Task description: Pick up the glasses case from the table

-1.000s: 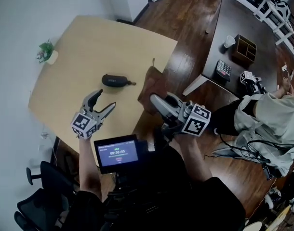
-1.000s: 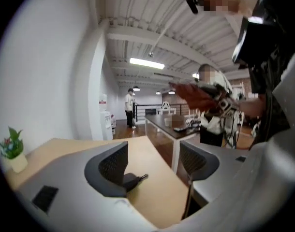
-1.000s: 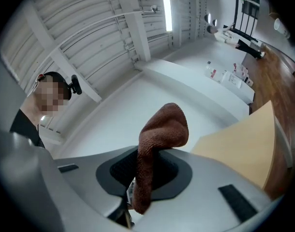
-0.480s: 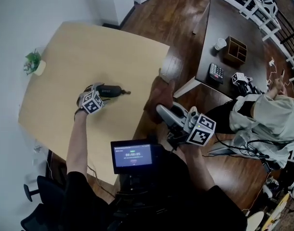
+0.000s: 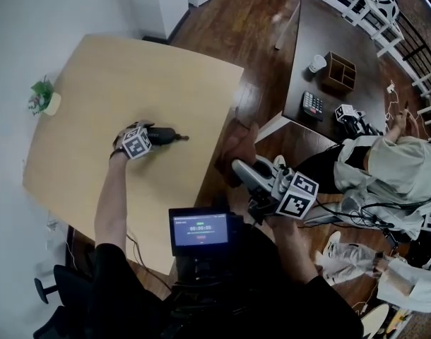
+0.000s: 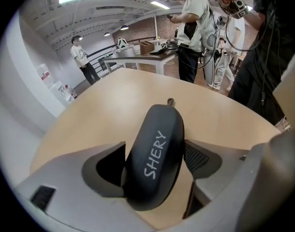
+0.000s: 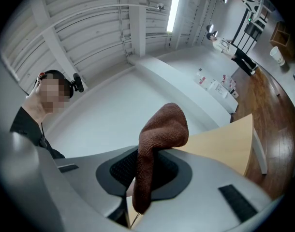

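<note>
Glasses case [image 6: 156,146]: flat on the bench [image 6: 101,112], lying lengthwise between the left claw's jaws.
Left claw [image 6: 154,170]: spread wide astride the case, not clamping it.
Right claw [image 7: 146,178]: clenched on a brown cloth [image 7: 163,129].

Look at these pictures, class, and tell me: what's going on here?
A person's left hand-held gripper is down at the wooden table, jaws open on either side of the black glasses case, which lies there not yet gripped. The right hand-held gripper, held beside the table, is shut on a brown cloth.
</note>
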Action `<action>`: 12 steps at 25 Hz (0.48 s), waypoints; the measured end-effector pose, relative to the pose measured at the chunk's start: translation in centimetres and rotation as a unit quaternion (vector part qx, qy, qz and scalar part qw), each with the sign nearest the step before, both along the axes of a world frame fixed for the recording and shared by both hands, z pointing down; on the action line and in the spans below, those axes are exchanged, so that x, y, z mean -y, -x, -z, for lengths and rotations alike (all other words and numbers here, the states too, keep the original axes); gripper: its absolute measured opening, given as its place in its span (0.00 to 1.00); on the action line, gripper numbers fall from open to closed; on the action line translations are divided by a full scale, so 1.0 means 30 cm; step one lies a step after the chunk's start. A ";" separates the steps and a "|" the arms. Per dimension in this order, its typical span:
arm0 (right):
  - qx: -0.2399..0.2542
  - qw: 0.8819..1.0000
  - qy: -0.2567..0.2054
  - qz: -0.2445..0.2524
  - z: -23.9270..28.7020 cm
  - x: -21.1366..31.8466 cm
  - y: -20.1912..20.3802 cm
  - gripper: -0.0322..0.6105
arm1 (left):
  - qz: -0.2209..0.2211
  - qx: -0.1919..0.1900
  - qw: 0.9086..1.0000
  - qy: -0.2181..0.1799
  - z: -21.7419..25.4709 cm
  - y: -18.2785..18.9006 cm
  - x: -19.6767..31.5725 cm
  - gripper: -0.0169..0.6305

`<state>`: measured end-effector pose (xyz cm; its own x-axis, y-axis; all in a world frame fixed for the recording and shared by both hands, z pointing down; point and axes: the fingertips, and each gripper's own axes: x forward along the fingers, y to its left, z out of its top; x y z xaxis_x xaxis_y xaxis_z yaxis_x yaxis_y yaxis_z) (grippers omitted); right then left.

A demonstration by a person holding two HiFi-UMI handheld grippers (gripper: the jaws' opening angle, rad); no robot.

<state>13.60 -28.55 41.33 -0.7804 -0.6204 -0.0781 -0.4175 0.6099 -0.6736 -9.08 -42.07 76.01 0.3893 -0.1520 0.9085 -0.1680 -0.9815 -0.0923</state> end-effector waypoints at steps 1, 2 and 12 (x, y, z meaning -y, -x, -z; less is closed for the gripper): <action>0.001 1.000 -0.001 0.001 0.001 -0.002 0.003 0.15 | 0.000 0.002 1.000 -0.003 -0.002 0.000 -0.001 0.63; 0.002 1.000 -0.002 0.002 0.004 -0.003 0.008 0.15 | 0.000 0.005 1.000 -0.005 -0.003 0.001 -0.002 0.63; -0.005 1.000 -0.006 -0.001 0.019 -0.028 0.006 0.15 | -0.018 0.058 0.998 0.030 -0.024 0.038 0.010 0.67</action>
